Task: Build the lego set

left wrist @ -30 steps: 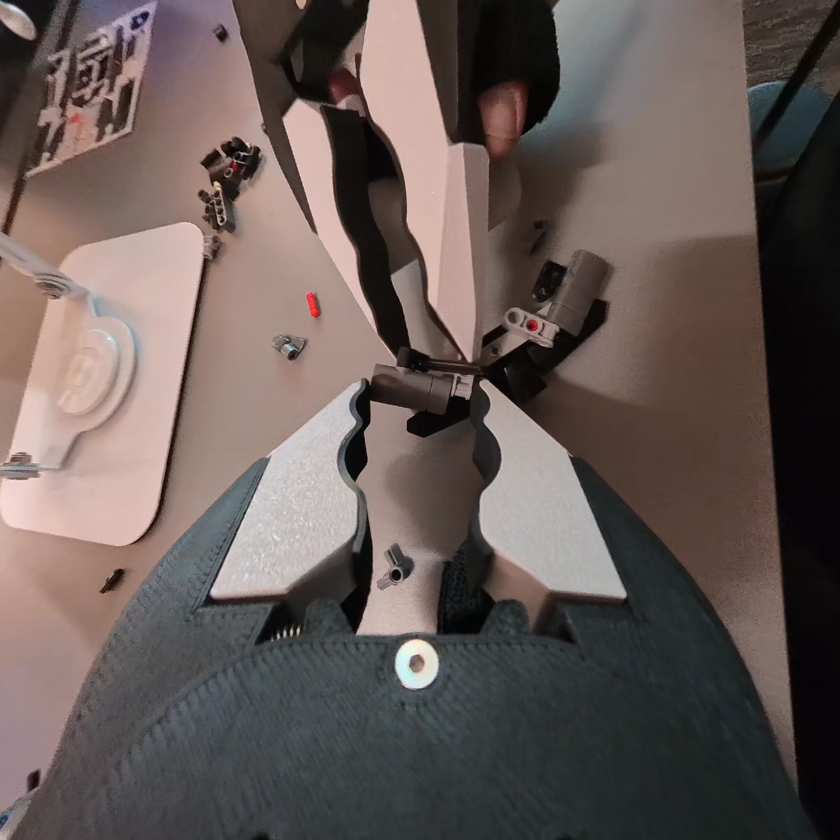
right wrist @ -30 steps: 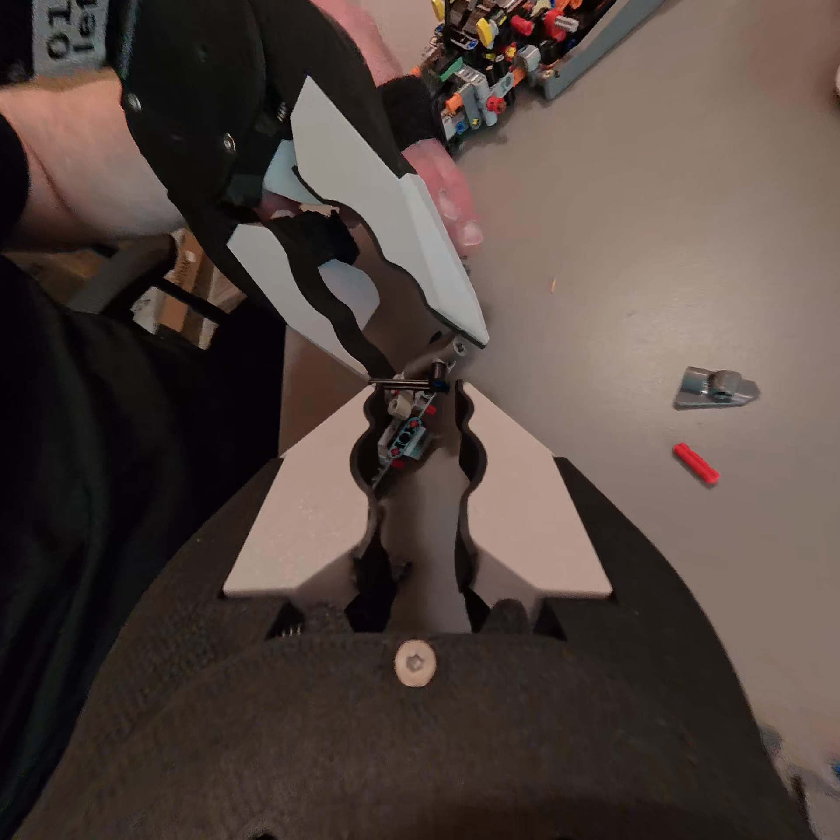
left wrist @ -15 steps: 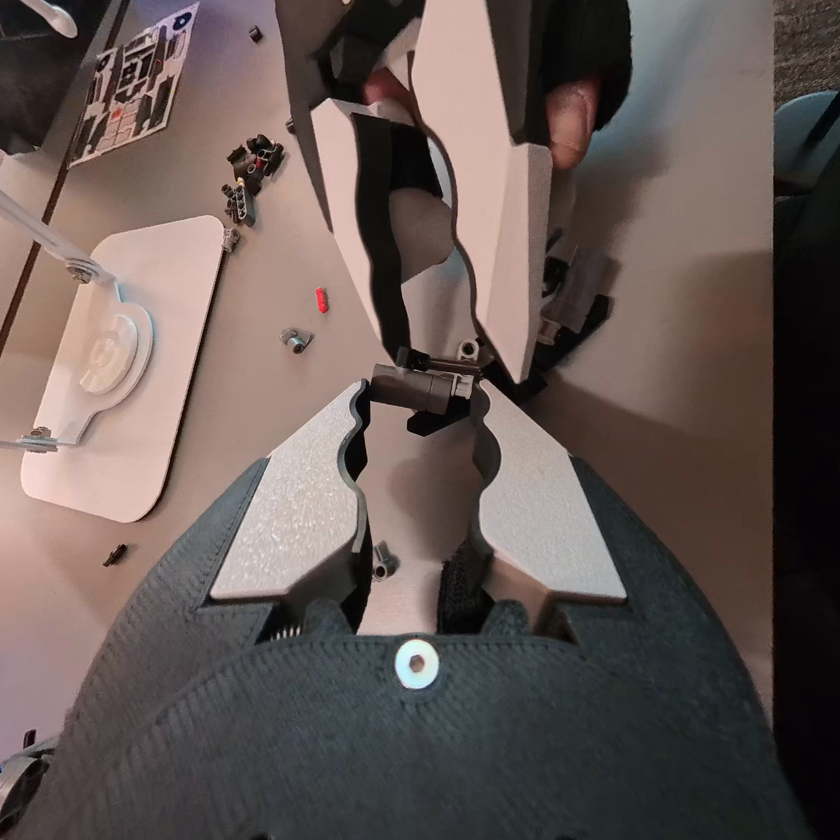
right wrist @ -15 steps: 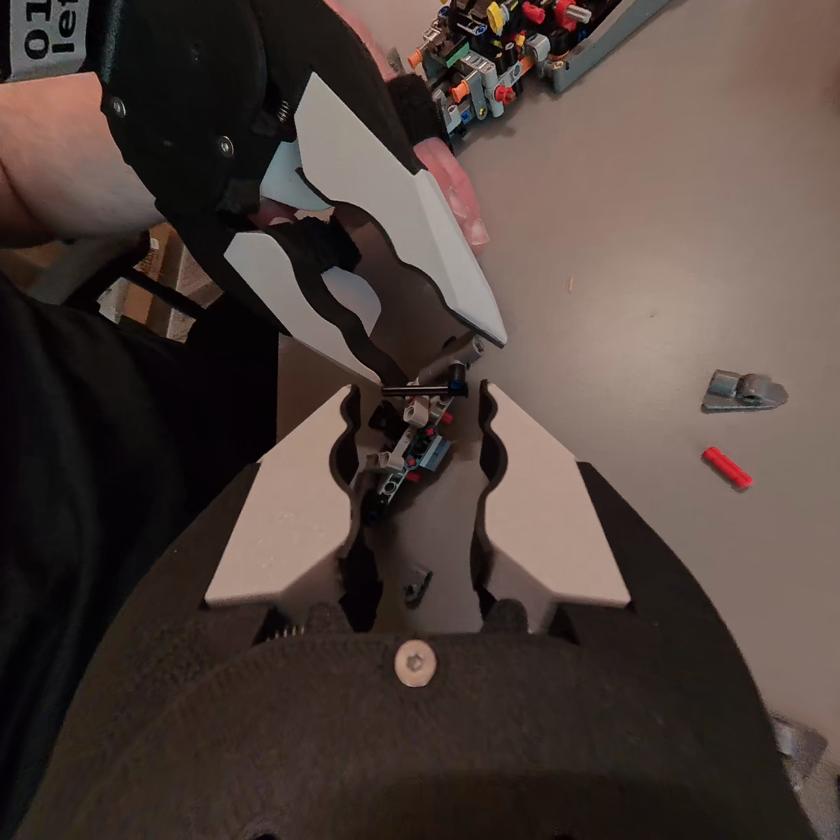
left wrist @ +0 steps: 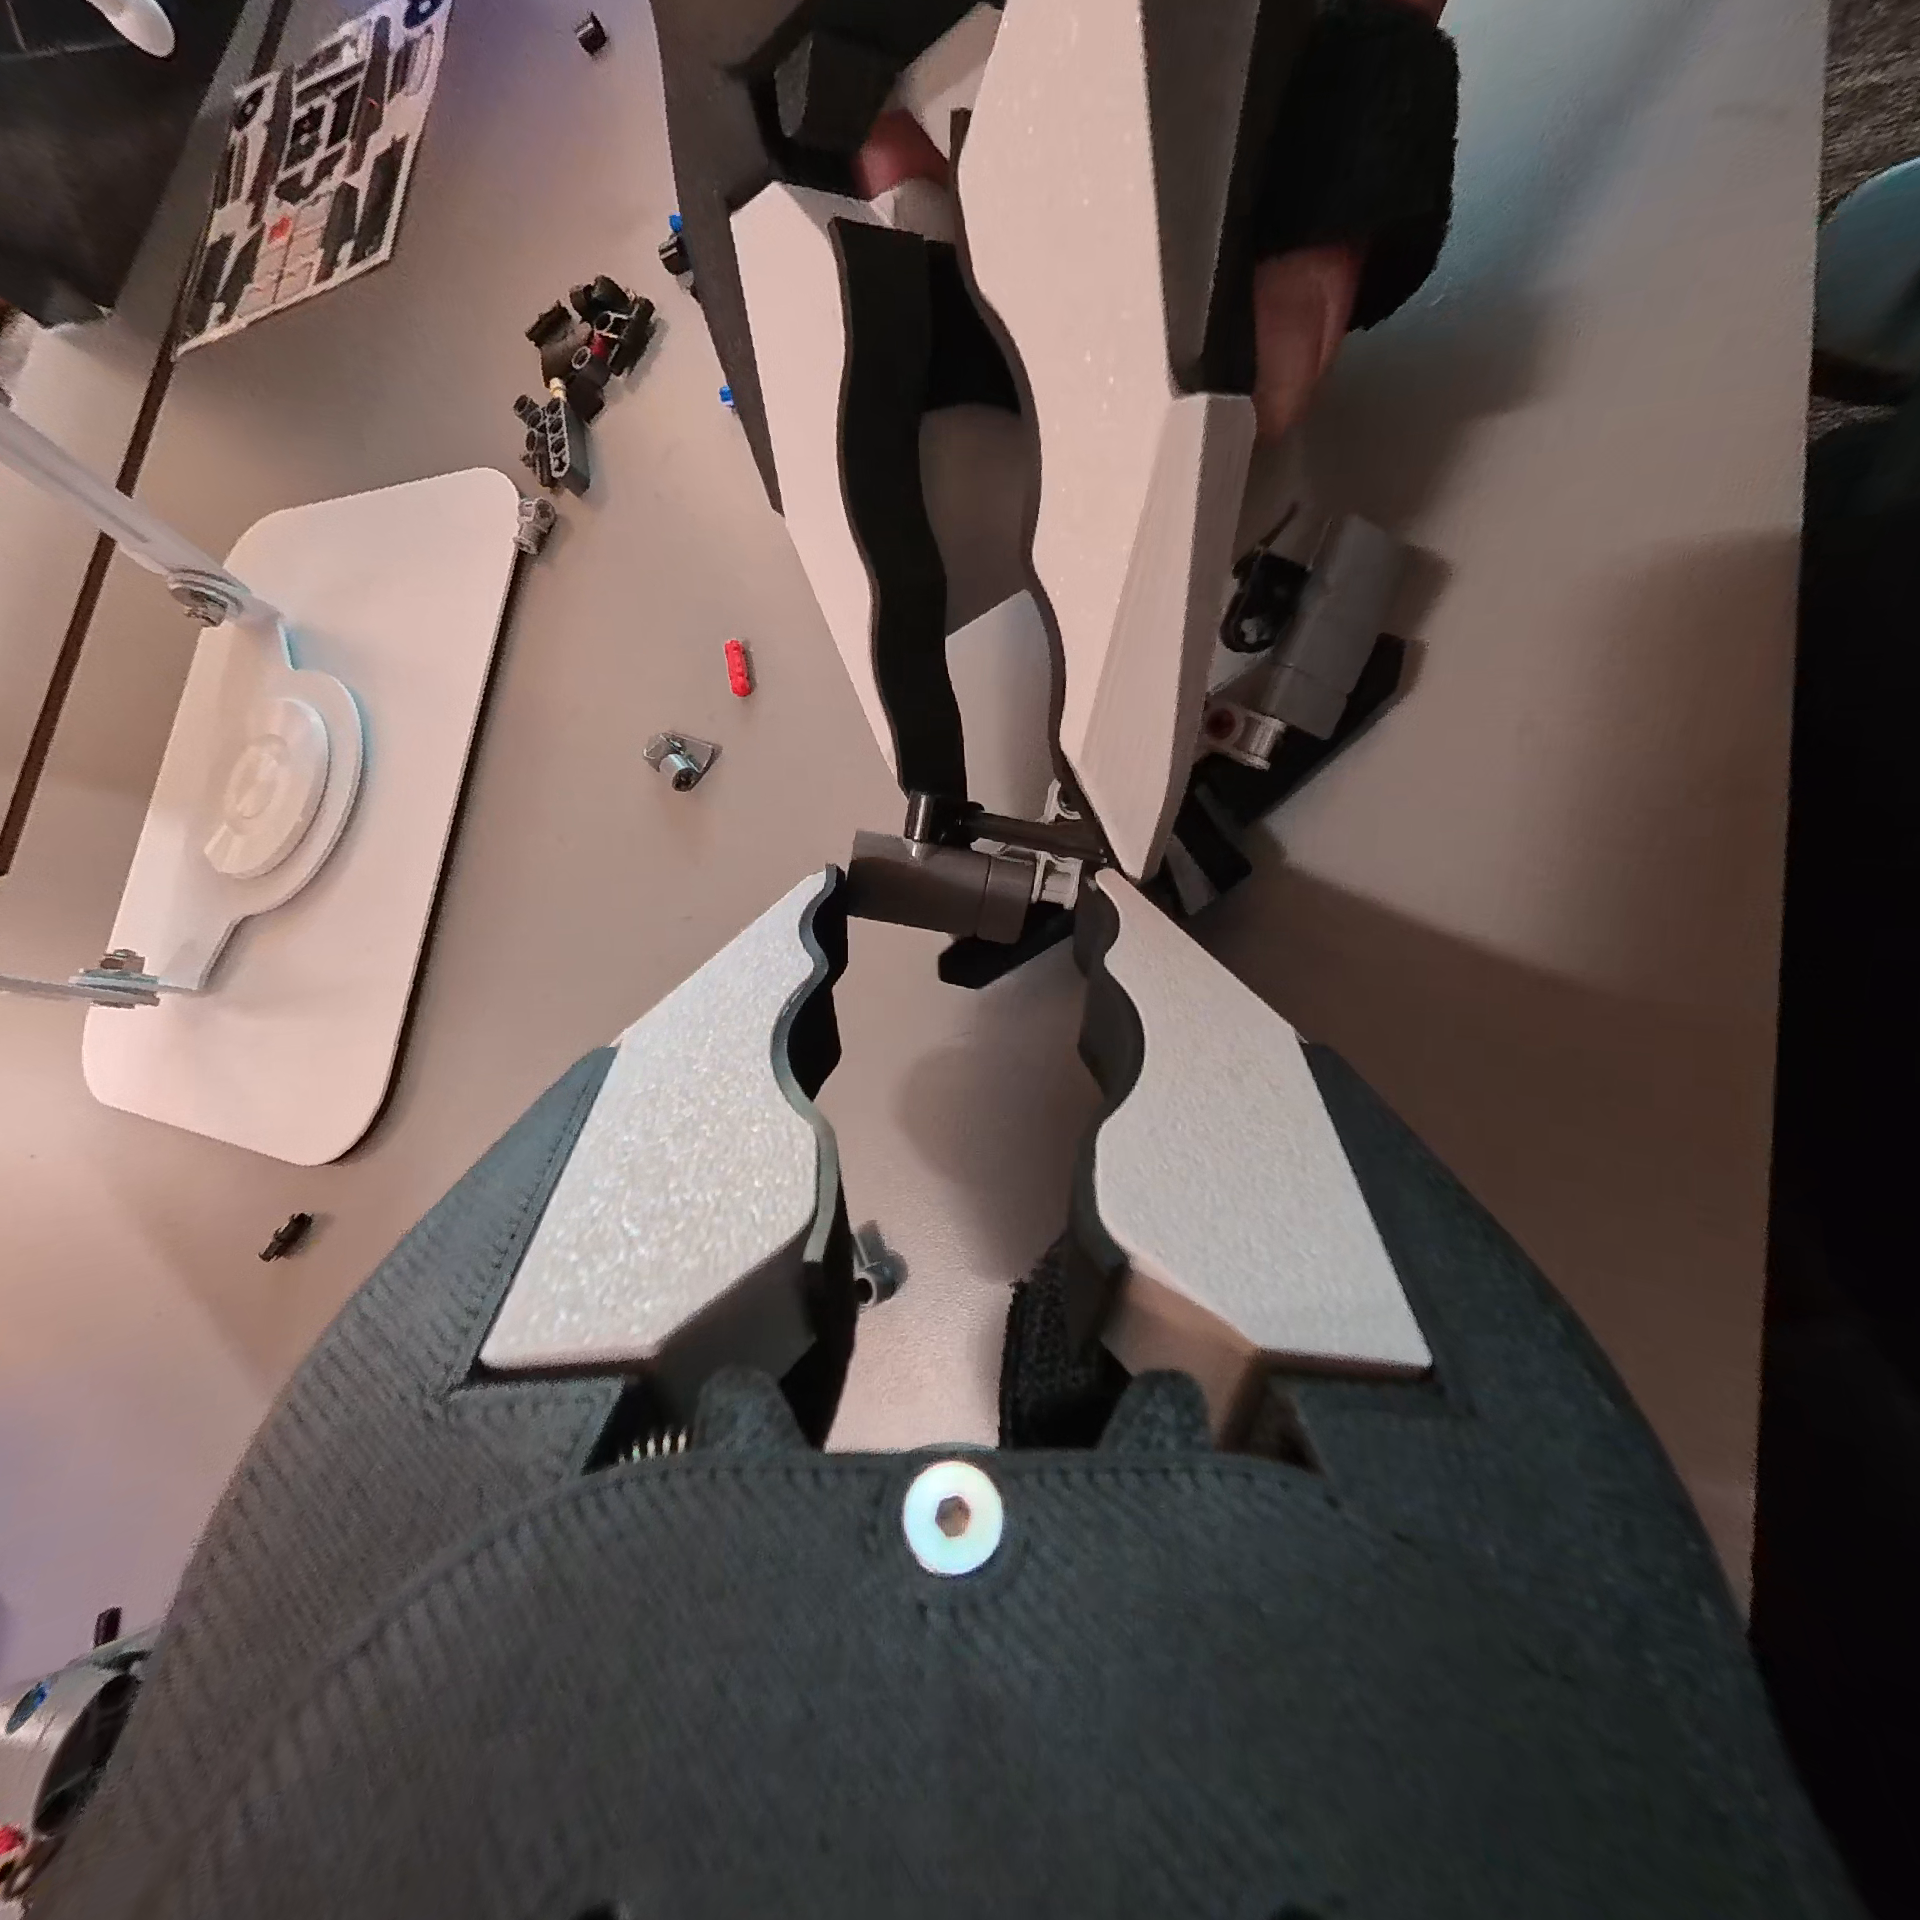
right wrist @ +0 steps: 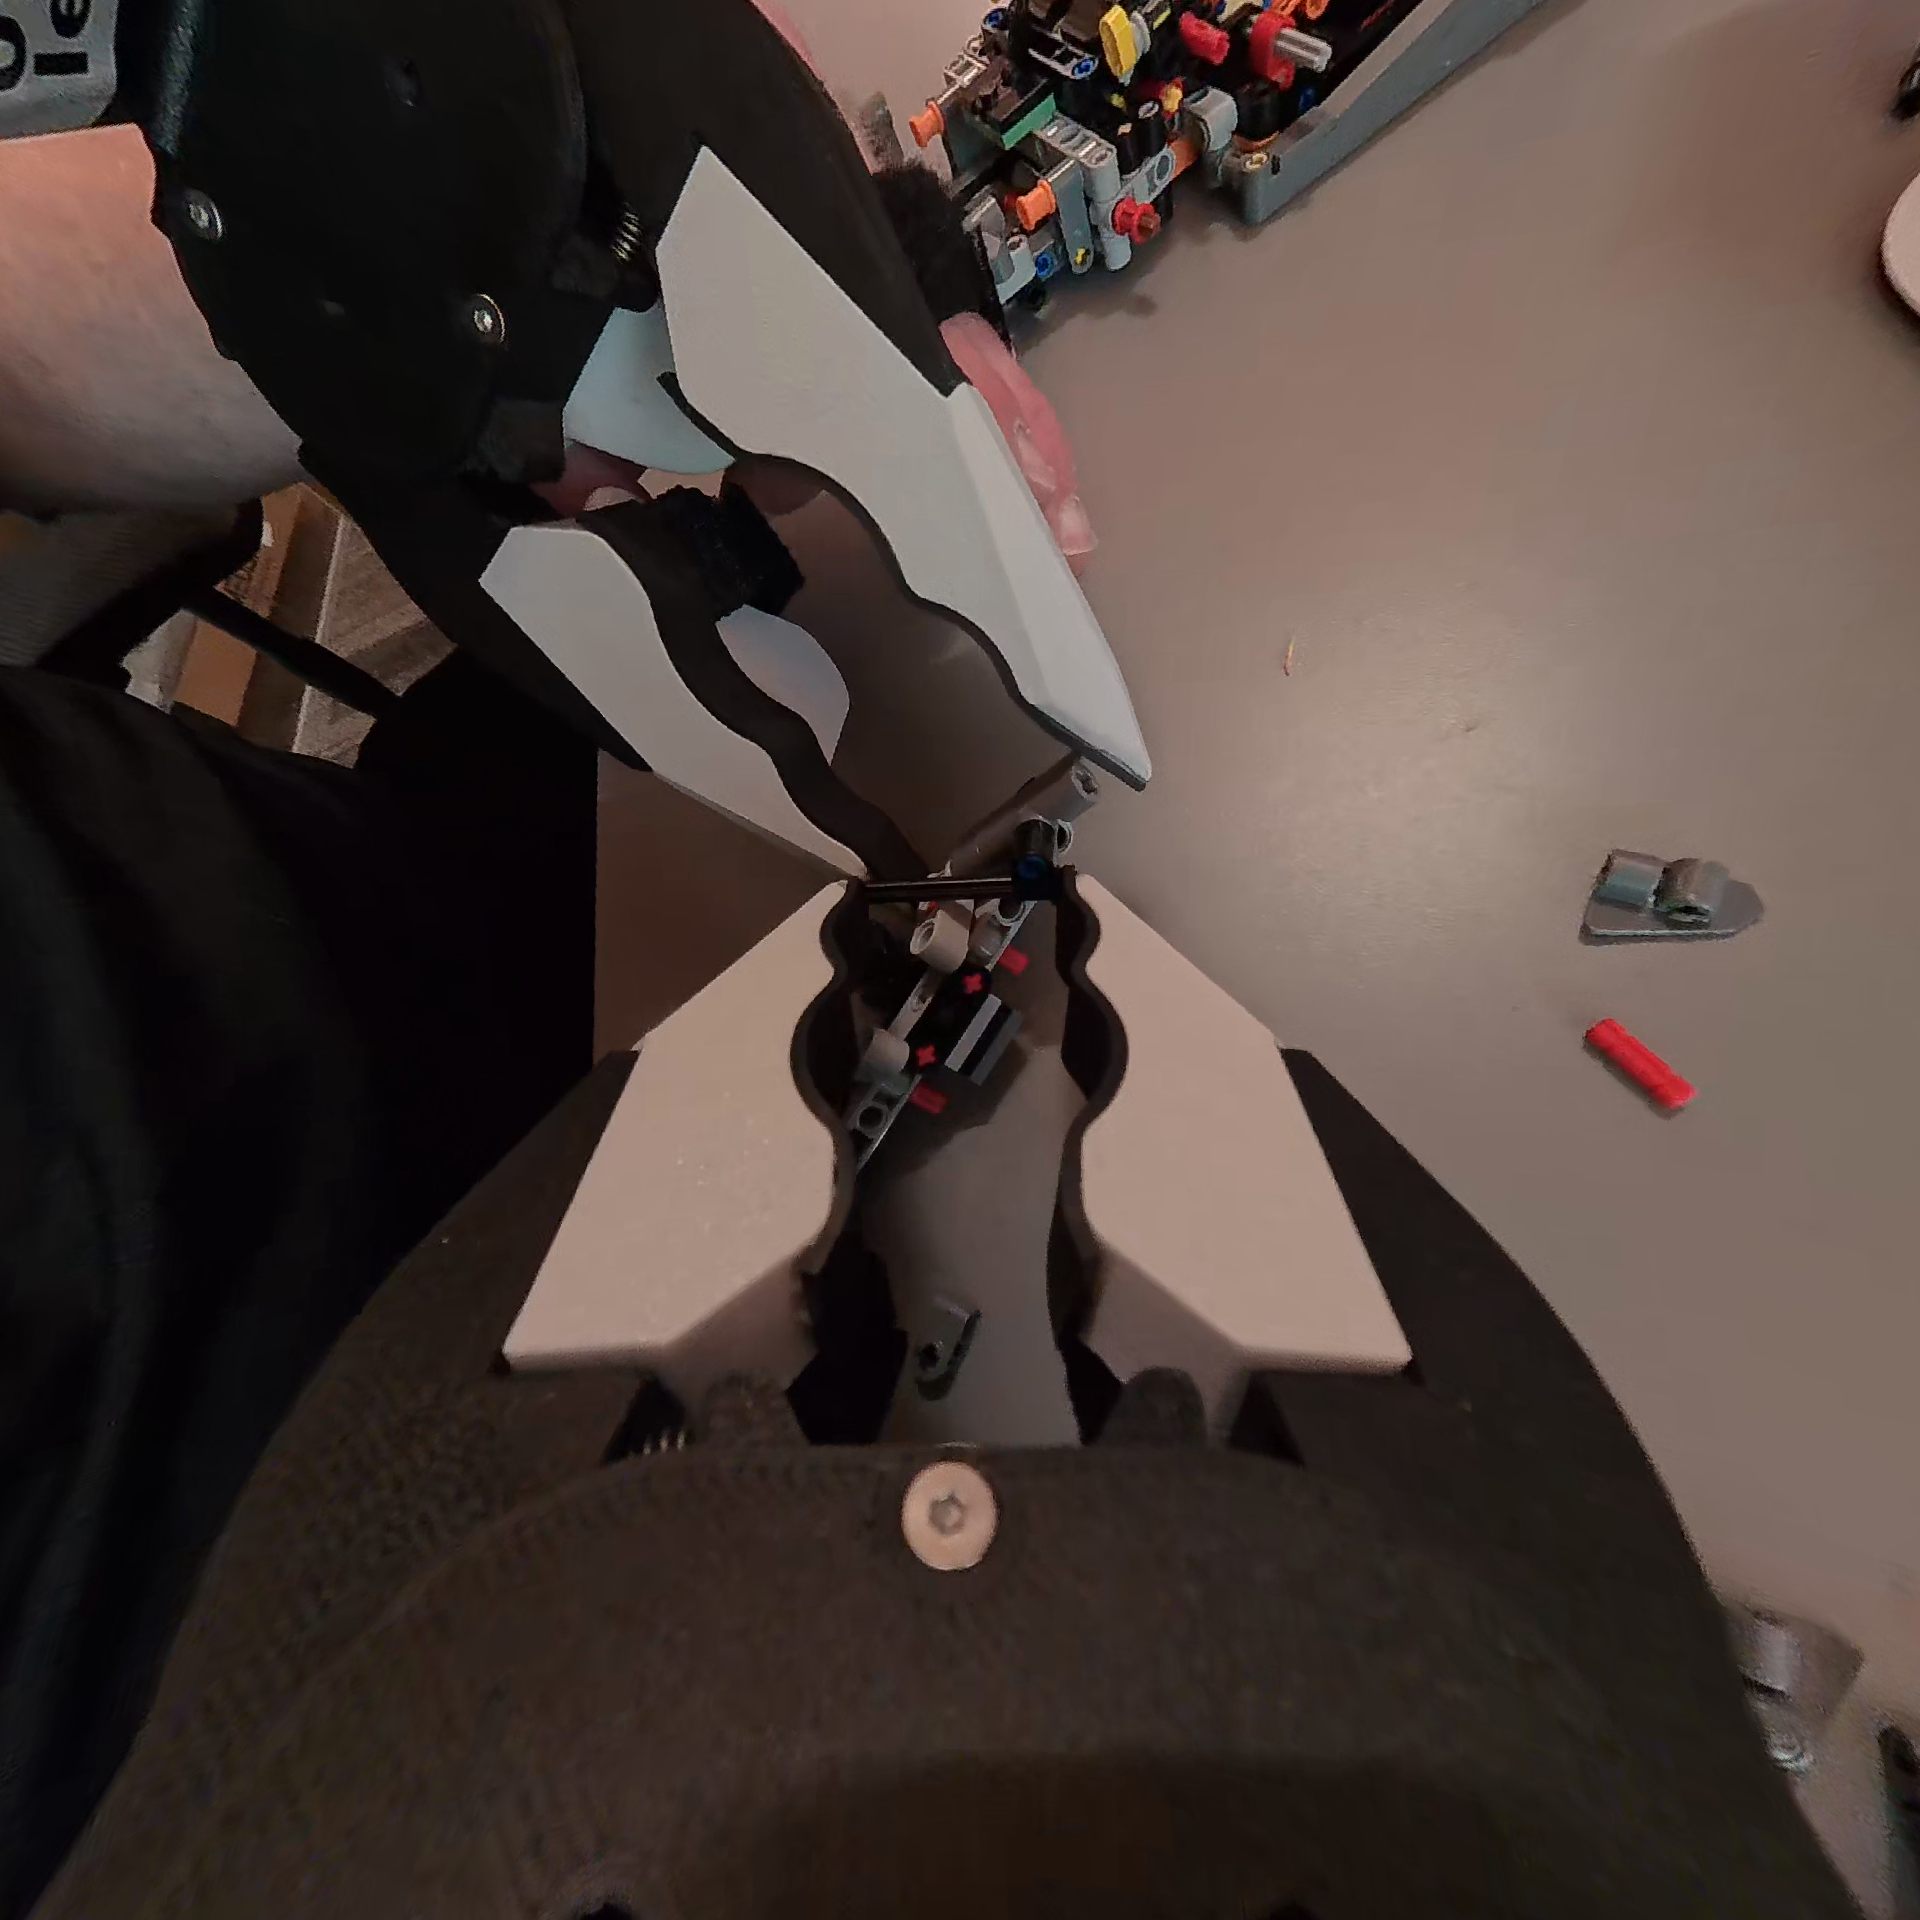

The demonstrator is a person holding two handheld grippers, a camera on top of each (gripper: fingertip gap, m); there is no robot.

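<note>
Axle work, by the look of it. In the left wrist view the left gripper is closed partway on a dark grey cylinder piece pinched crosswise between its tips, above the table. The right gripper reaches in from straight ahead, and its tips now bracket a thin black axle lying right on top of the cylinder; half a second ago those tips stood wider and off the axle, so the right gripper has closed in on it. I take that to mean the axle is being pressed into the held part. Ahead and to the left lie a red pin and a small grey connector; farther left sits a white plate.

In the right wrist view the right gripper pinches the axle across its tips, with a small assembly of grey beams beneath them. Far ahead, a grey tray holds colourful sorted pieces.
</note>
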